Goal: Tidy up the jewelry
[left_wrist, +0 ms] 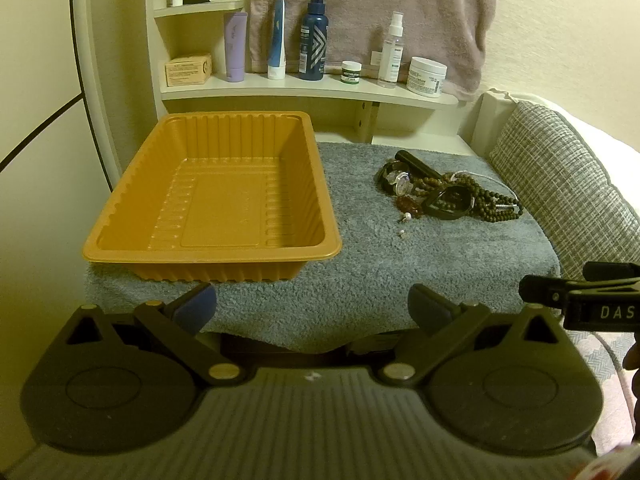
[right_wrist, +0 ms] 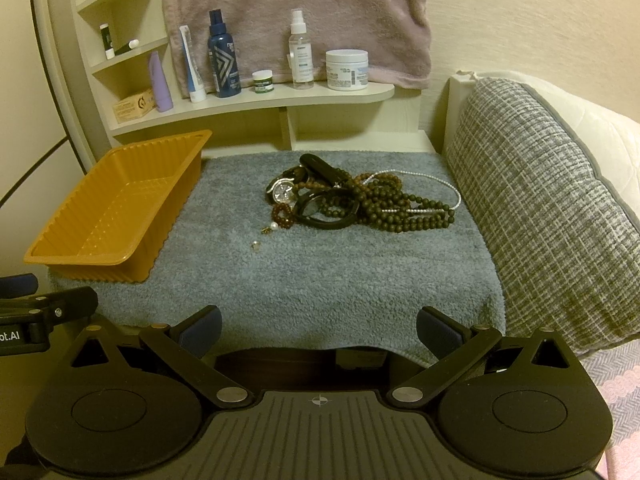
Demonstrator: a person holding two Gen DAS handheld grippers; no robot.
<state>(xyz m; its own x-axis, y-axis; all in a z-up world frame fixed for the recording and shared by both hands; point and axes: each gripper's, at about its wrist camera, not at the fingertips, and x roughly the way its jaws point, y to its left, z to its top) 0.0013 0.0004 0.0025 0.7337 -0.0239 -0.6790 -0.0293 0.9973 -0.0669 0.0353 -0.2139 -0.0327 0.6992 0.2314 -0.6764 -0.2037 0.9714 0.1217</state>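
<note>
Grey towel: a fluffy grey-blue cloth covers the surface and carries everything for the task.
Pillow: grey and white woven fabric, leaning along the towel's right edge.
Pink towel: hangs on the wall behind the shelf.
Shelf: cream, curved, behind the towel, holding a row of toiletries.
Tray: orange plastic, rectangular, with ribbed walls, on the left part of the towel; nothing lies in it.
Left gripper: low at the near edge of the towel, in front of the tray; its two blue-padded fingers stand wide apart, holding nothing.
Right gripper: low at the near edge, facing the jewelry; its fingers are also spread wide with nothing between them.
Jewelry pile: tangled toward the back right of the towel, well apart from both grippers and just beside the tray's right side.
Bead strands: dark brown round beads in several loops, on the right of the pile, with a thin string of tiny white beads lying through them.
Black bangle: a dark ring at the front of the pile.
Watch: round pale dial, dark strap, on the pile's left.
Reddish bead bracelet: small, in front of the watch.
Pearl piece: a small white bead just in front of the pile.
Tiny loose piece: alone on the towel, nearest the grippers; too small to identify.
</note>
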